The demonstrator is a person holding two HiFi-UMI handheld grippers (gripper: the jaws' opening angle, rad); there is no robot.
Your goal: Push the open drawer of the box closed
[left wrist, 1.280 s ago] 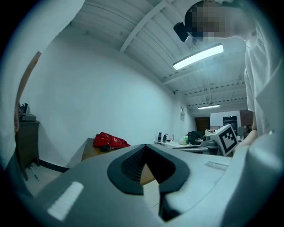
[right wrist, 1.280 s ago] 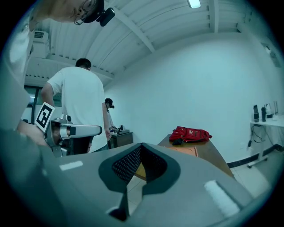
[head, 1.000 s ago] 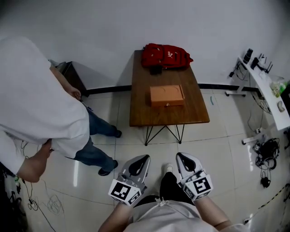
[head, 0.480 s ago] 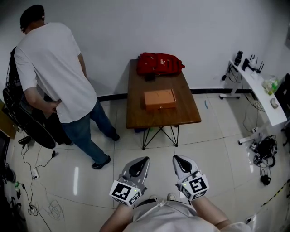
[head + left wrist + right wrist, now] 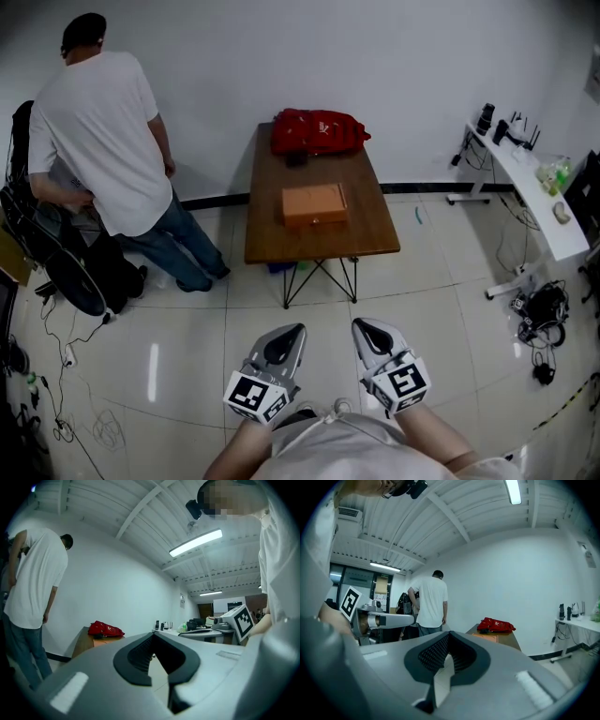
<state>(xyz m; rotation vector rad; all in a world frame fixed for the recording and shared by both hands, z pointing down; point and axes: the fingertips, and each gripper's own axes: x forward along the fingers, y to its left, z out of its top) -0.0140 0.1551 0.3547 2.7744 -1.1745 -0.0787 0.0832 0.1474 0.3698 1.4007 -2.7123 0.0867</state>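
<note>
Over on the left a bystander in a white shirt stands near the wall with back turned. A second ago this person was bent much closer to the one carrying the tools. The wooden table stands against the far wall, with a red backpack at its far end. The orange box lies mid-table, its long axis across the table and its front face toward the wearer. Whether the drawer sticks out I cannot tell from here. Down low, well apart from the table, the left tool has its jaws together on nothing. The right tool is the same, and both aim at the table as before. A white desk lines the right wall.
</note>
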